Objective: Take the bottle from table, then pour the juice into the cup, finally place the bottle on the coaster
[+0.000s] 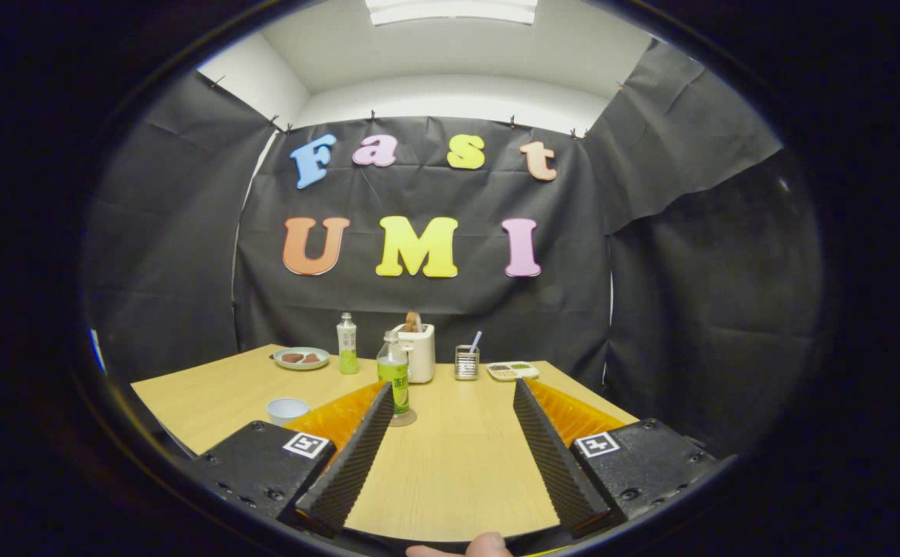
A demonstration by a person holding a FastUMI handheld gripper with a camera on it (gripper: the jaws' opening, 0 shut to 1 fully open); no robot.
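A clear bottle (394,377) with a green label and a little green juice stands upright on a round coaster (403,420), on the wooden table (457,464). It is just ahead of my left fingertip, which covers part of its lower left side. My gripper (451,387) is open and wide, with bare table between the fingers; neither finger presses on the bottle. A small pale cup (287,408) sits on the table to the left, beyond my left finger.
Farther back stand a second green-labelled bottle (347,344), a plate with food (301,357), a white toaster (421,352), a metal holder (466,362) and a small tray (511,370). A person's fingertip (474,546) shows behind the fingers.
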